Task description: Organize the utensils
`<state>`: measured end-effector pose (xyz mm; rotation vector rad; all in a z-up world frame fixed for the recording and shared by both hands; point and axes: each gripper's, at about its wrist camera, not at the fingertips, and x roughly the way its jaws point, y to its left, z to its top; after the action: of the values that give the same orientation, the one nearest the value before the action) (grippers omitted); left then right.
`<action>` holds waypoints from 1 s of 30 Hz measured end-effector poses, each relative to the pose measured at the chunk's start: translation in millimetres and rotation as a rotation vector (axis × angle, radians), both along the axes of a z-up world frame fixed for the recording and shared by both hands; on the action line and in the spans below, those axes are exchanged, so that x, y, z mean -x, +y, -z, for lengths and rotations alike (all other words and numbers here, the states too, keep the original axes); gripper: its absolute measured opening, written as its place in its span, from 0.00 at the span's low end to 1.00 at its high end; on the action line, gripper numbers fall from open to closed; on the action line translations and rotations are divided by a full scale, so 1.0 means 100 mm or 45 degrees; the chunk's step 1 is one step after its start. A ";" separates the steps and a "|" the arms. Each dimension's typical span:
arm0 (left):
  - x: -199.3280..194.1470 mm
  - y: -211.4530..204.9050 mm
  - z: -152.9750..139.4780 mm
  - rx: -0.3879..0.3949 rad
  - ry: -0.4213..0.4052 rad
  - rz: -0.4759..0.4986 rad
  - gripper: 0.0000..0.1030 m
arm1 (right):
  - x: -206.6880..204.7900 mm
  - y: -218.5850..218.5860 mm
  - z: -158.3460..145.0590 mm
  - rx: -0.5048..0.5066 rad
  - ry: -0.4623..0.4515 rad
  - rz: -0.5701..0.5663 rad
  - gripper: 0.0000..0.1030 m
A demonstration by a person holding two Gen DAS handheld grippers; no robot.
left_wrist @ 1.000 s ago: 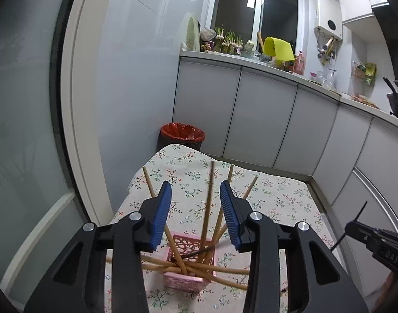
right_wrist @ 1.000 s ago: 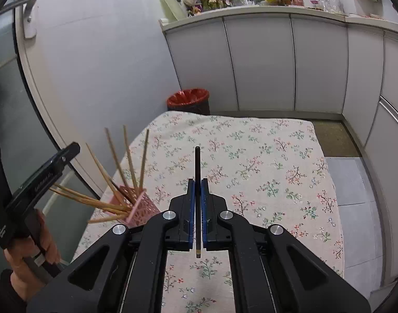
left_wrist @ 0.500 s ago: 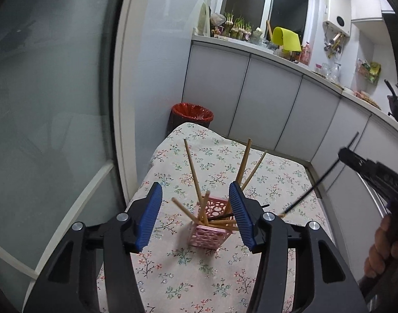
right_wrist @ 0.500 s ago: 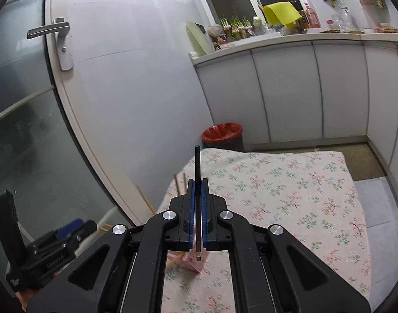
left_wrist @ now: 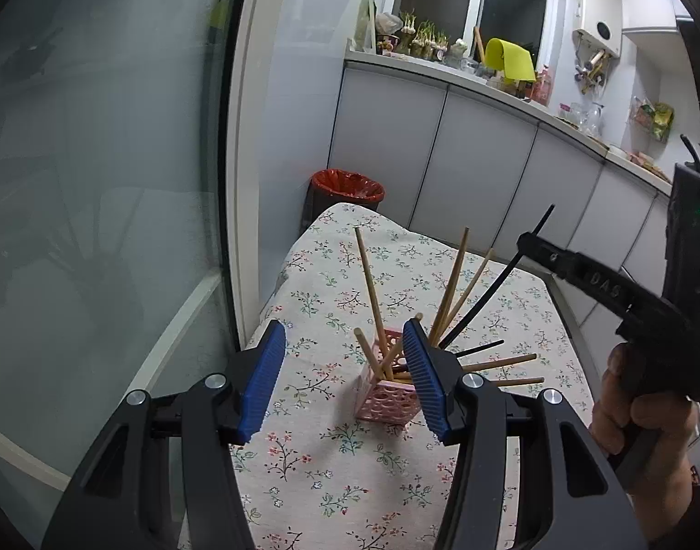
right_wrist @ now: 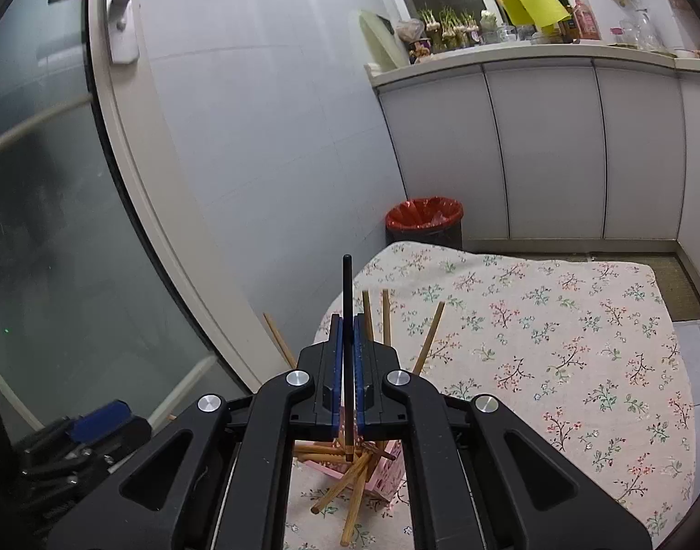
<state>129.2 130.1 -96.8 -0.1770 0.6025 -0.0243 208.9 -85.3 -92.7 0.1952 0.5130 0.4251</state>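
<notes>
Above the pink holder (left_wrist: 386,401), my right tongs (right_wrist: 348,362) pinch a black chopstick (right_wrist: 347,302), now lower; left tongs (left_wrist: 345,376) gape empty.

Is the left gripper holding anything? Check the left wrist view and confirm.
No: the left gripper is open, its blue fingers apart with only the pink holder seen on the table between them.

Matt floral cloth (left_wrist: 350,472) covers the desk. A pink perforated plastic holder (left_wrist: 386,401) carries pale wooden chopsticks (left_wrist: 370,288) (unvarnished-looking); the black chopstick (right_wrist: 347,302) looks smooth. Ribbed blue fingers (left_wrist: 262,376), matt black plastic frames.
</notes>
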 end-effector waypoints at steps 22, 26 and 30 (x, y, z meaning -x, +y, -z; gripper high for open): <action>0.09 -0.23 0.06 -0.023 0.131 0.103 0.73 | 0.59 -0.71 -0.19 0.013 0.097 0.166 0.39; 0.27 -0.42 0.00 -0.049 0.117 0.145 0.81 | 0.94 -0.87 -0.28 0.064 0.103 0.224 0.51; 0.50 -0.62 -0.14 -0.086 0.065 0.162 0.91 | 1.26 -0.93 -0.36 0.129 0.102 0.260 0.71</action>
<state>78.9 68.1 -83.3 -0.0734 0.6640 -0.1227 83.3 -178.0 -56.8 0.1657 0.5854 0.1921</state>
